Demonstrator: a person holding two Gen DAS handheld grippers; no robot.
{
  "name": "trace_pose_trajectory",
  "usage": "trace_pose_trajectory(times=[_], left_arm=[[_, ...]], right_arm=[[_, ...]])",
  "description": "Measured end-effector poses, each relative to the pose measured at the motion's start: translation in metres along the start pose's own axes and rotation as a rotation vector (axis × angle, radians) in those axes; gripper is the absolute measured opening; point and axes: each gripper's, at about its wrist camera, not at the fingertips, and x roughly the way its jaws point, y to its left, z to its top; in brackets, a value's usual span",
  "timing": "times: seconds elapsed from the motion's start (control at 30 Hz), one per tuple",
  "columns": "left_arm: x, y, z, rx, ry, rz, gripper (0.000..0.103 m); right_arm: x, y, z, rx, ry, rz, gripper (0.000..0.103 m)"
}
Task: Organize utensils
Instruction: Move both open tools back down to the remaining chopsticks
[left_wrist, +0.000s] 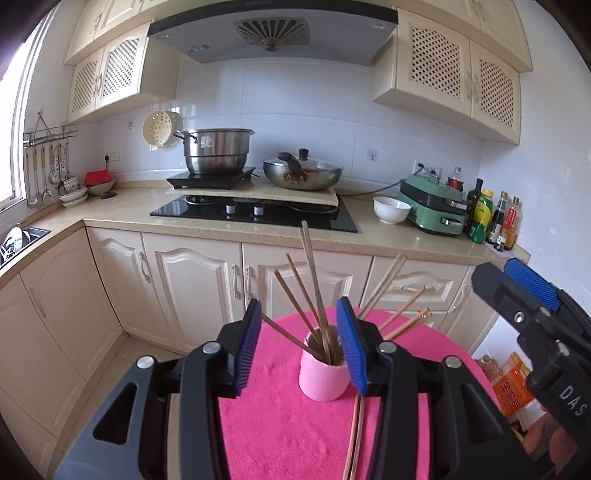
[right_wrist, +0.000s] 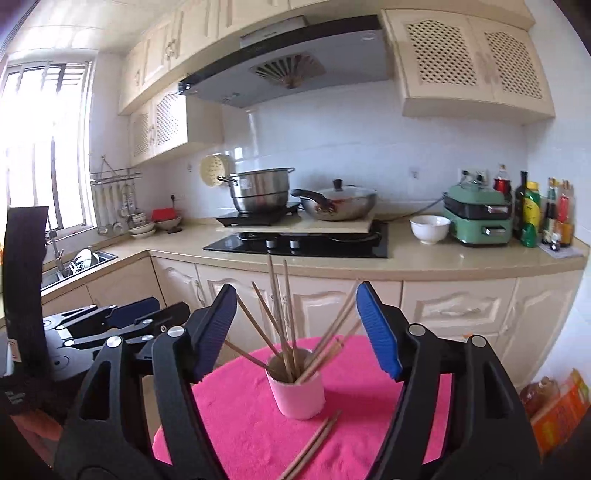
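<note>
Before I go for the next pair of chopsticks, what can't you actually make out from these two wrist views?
- Loose chopsticks on the pink cloth: near ends cut off by the bottom edge in both views; the left gripper hides part of them in the left wrist view.
- Pink cup: inside hidden by its own wall; the chopsticks in the cup overlap, so the count is uncertain.
- Right gripper: in the left wrist view, cut off by the right edge.

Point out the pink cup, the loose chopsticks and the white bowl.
pink cup (right_wrist: 300, 400), right wrist view, front wall.
loose chopsticks (right_wrist: 314, 445), right wrist view, mid-shaft.
white bowl (left_wrist: 390, 211), left wrist view, outer side.
</note>
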Motion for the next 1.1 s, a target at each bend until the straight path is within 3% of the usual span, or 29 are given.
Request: trace_pose_trajectory(times=[0.1,0.33,0.6,0.87,1.1], left_arm=[[0.008,-0.005,-0.013,0.009,0.048,-0.012,0.047],[0.058,-0.015,-0.068,0.023,0.316,-0.096,0.048],[0.117,-0.029,-0.135,0.061,0.566,-0.097,0.048],[0.147,-0.038,-0.164,0.08,0.65,-0.085,0.048],[0.159,-0.047,-0.166,0.13,0.649,-0.078,0.048]], right_arm=[[-0.005,-0.008,-0.013,0.019,0.036,-0.04,0.067],[0.002,-0.038,-0.067,0.099,0.195,-0.136,0.067],[0.032,-0.065,-0.125,0.197,0.382,-0.173,0.067],[0.048,-0.074,-0.157,0.23,0.463,-0.159,0.067],[0.06,-0.08,-0.163,0.25,0.498,-0.153,0.067]])
